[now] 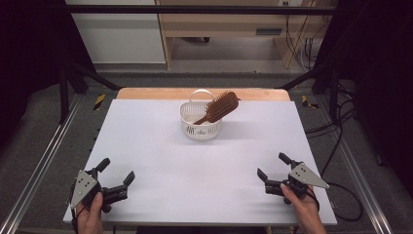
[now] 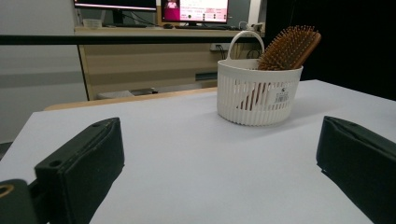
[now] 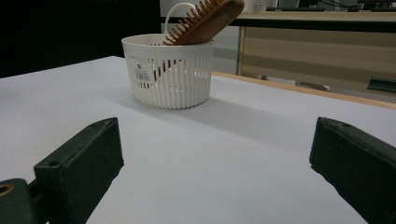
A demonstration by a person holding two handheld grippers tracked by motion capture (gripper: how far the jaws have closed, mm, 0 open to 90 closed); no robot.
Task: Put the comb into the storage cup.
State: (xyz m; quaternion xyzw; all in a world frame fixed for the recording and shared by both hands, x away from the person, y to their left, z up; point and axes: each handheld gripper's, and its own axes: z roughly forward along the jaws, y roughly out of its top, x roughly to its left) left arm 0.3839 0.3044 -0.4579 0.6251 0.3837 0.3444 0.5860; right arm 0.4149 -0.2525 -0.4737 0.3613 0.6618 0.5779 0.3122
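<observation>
A white slatted basket [image 1: 200, 127] [image 2: 258, 95] [image 3: 167, 77] with a loop handle stands on the table's far middle. A brown wooden hairbrush [image 1: 219, 107] [image 2: 290, 46] [image 3: 205, 21] leans in it, handle down, its bristled head sticking out over the rim to the right. My left gripper [image 1: 116, 171] rests near the front left corner, open and holding nothing. My right gripper [image 1: 272, 165] sits near the front right corner, also open with nothing between its jaws. Both point toward the basket, far from it.
The white table top [image 1: 204, 161] has a wooden strip along its far edge. Beyond it stand a wooden desk [image 1: 234, 24] with cables and monitors [image 2: 196, 10]. Metal rails [image 1: 44, 161] run along both sides of the table.
</observation>
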